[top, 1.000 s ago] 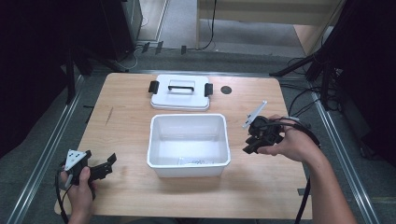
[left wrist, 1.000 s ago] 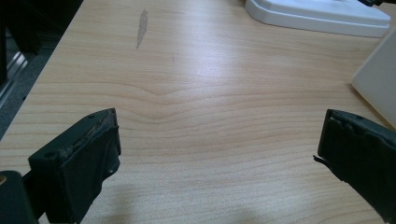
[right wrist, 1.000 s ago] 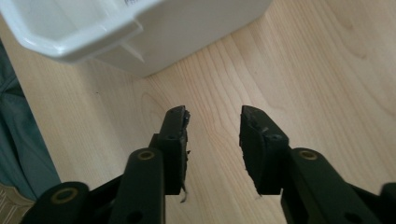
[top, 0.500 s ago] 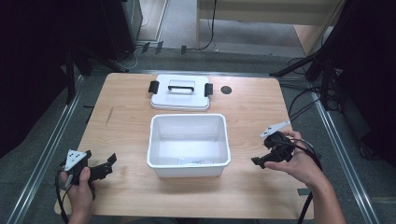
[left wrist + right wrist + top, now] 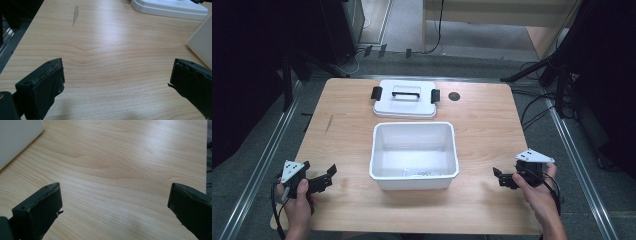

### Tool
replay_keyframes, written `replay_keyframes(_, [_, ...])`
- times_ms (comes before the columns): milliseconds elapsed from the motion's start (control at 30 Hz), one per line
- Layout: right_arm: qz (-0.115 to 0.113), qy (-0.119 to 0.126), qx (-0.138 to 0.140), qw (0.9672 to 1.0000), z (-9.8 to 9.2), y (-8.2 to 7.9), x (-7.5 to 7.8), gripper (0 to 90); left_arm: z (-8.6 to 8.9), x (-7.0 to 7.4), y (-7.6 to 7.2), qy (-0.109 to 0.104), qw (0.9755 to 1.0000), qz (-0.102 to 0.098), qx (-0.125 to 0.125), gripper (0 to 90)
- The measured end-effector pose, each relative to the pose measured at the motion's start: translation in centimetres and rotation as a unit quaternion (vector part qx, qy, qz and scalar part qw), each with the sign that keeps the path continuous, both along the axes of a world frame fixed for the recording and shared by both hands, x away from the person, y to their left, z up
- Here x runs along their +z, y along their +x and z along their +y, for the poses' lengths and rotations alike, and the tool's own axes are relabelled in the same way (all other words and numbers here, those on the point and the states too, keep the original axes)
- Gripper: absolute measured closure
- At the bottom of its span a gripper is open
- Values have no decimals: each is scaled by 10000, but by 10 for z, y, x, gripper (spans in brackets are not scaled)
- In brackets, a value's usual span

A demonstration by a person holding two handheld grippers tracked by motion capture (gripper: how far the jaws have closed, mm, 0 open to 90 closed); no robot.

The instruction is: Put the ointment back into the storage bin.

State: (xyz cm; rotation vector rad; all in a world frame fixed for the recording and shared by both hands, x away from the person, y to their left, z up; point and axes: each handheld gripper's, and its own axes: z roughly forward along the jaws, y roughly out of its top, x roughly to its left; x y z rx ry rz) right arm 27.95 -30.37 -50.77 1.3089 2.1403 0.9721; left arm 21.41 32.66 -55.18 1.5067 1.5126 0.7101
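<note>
A white open-topped bin [image 5: 413, 125] stands in the middle of the wooden table [image 5: 492, 125]. Its white lid [image 5: 405, 102], with a black handle and black side clips, lies flat just behind it. My left gripper [image 5: 329, 176] rests low at the table's front left and points toward the bin. It is open [image 5: 117, 67] over bare wood, with the bin's wall [image 5: 202, 42] at its right. My right gripper [image 5: 498, 178] sits at the front right and points left at the bin. Its jaws have just been opening and stand wide [image 5: 115, 188], with nothing between them.
A small dark round hole [image 5: 454, 96] marks the table to the right of the lid. Metal rails run along both sides of the table, and cables [image 5: 537, 112] lie on the floor at the right. Bare wood flanks the bin on each side.
My right hand has moved from beside the bin's right rim toward the table's front right and come down lower. Its jaws have spread apart. The left hand has stayed put.
</note>
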Motion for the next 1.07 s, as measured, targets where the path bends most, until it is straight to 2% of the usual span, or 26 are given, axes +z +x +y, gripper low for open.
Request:
replay_keyframes(33, [0, 0, 0, 10000, 0, 0, 0, 0, 0, 0, 0, 0, 10000, 0, 0, 0])
replay_keyframes(100, [-117, 184, -115, 9997, -7, -4, -5, 0, 0, 0, 0, -2, 10000, 3, 2, 0])
replay_keyframes(233, [-344, 434, -461, 9974, -22, -11, -14, 0, 0, 0, 0, -1, 10000, 0, 4, 0])
replay_keyframes(333, [-522, 589, -810, 9936, -34, -19, -21, 0, 0, 0, 0, 8, 10000, -3, 1, 0])
replay_keyframes(367, [-634, 691, -999, 9906, -42, -24, -23, 0, 0, 0, 0, -3, 10000, 2, -7, 0])
replay_keyframes(400, [-634, 691, -999, 9906, -42, -24, -23, 0, 0, 0, 0, -3, 10000, 2, -7, 0])
replay_keyframes(567, [-816, 875, -1289, 9844, -54, -39, -33, 0, 0, 0, 0, 5, 10000, 12, -21, 0])
replay_keyframes(700, [-825, 786, -1338, 9844, -53, -41, -38, 0, 0, 0, 1, 27, 10000, 21, -17, 0])
replay_keyframes(800, [-884, 796, -1527, 9811, -53, -42, -38, 0, 0, 0, 1, 26, 10000, 27, -11, 0])
replay_keyframes(1067, [-824, 812, -1507, 9818, -53, -41, -38, 0, -1, 0, 1, 23, 10000, 19, -10, 0])
